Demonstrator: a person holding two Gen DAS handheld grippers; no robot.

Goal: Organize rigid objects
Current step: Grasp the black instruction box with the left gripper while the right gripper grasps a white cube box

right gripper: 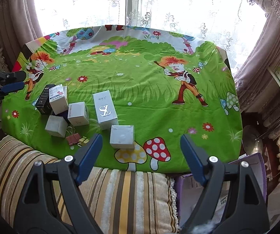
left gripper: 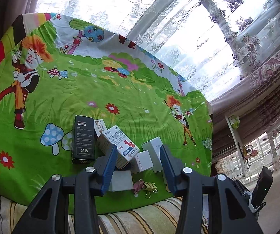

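Observation:
Several small boxes lie on a green cartoon cloth (right gripper: pixel 140 89). A black box (left gripper: pixel 83 139), a white medicine box (left gripper: pixel 118 146) and white boxes (left gripper: pixel 142 160) cluster near its front left. My left gripper (left gripper: pixel 138 154) is open, hovering above this cluster and holding nothing. In the right wrist view I see the black box (right gripper: pixel 44 99), the medicine box (right gripper: pixel 58 99), a tall white box with a logo (right gripper: pixel 105 109) and a grey-white cube (right gripper: pixel 122 136). My right gripper (right gripper: pixel 140 142) is open and empty, just in front of the cube. The left gripper's fingers (right gripper: pixel 13 86) show at far left.
Binder clips (right gripper: pixel 75 138) lie by the cloth's front edge, also in the left wrist view (left gripper: pixel 145 188). A striped cushion (right gripper: pixel 110 193) sits below the edge. A purple carton (right gripper: pixel 218 187) stands at the lower right. Lace curtains (right gripper: pixel 140 3) hang behind the table.

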